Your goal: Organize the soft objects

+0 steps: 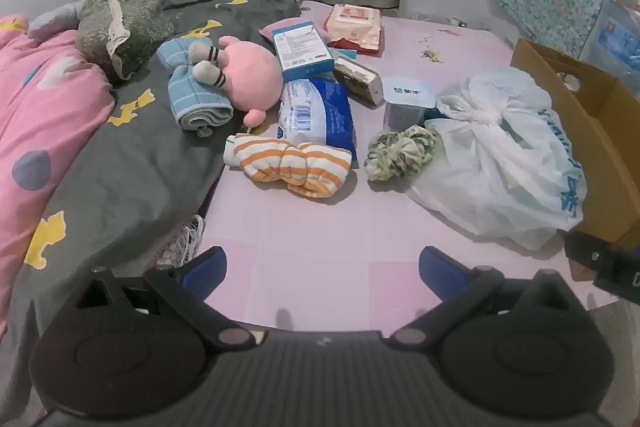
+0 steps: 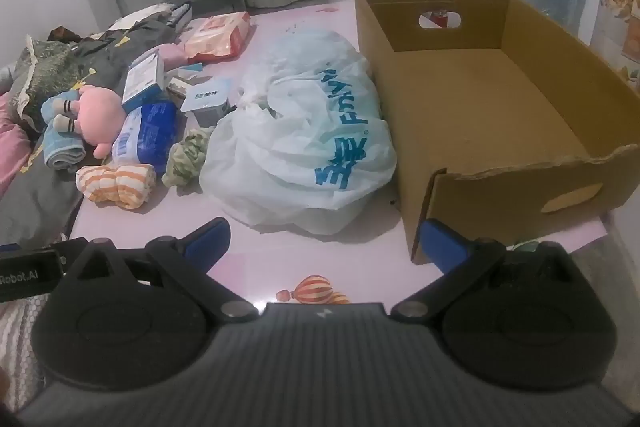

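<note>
Both grippers — left (image 1: 322, 269), right (image 2: 324, 241) — hover w/ jaws wide, nothing between them. Striped cloth (image 1: 294, 163) lies straight ahead of left gripper, well apart, long axis running left-right across its fingers. Box (image 2: 480, 95) sits empty ahead-right of right gripper, bag (image 2: 304, 143) between. Left looks nearer the cloth — likely first pick.

We see both views in dim, flat indoor light with a cool violet tint — no strong beam from any side. Shadows under the white plastic bag (image 2: 296, 143) are soft and short. A small bright glare sits on the pink table (image 1: 320, 247) edge. The fisheye bends the edges strongly, the corners go dark, and far things look slightly soft.
</note>
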Motion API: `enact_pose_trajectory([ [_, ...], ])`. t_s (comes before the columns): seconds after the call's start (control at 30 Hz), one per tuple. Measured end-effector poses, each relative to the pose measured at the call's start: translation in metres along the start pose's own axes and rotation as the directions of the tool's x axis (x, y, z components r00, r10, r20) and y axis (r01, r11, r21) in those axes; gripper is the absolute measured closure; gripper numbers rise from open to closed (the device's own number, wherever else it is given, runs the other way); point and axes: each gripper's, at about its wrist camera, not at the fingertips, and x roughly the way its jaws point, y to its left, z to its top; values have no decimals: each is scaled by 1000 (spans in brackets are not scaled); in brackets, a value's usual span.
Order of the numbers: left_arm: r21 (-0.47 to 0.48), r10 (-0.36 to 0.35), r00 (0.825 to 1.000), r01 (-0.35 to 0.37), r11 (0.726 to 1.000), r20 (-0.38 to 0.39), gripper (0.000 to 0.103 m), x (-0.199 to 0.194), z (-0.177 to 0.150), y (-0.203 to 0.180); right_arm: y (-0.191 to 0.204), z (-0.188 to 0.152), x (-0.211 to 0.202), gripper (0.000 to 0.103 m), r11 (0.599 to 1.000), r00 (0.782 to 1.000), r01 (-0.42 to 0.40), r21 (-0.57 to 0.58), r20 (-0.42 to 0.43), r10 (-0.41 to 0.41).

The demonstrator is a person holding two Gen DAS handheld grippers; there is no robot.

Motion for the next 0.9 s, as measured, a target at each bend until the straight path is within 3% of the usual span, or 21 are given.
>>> enact_pose_trajectory([
  [0.9,-8,-8,1000,7,1000,-7,0,0,-2,-3,-1,2,4,1,1000,1000,-7,3,-27,8],
])
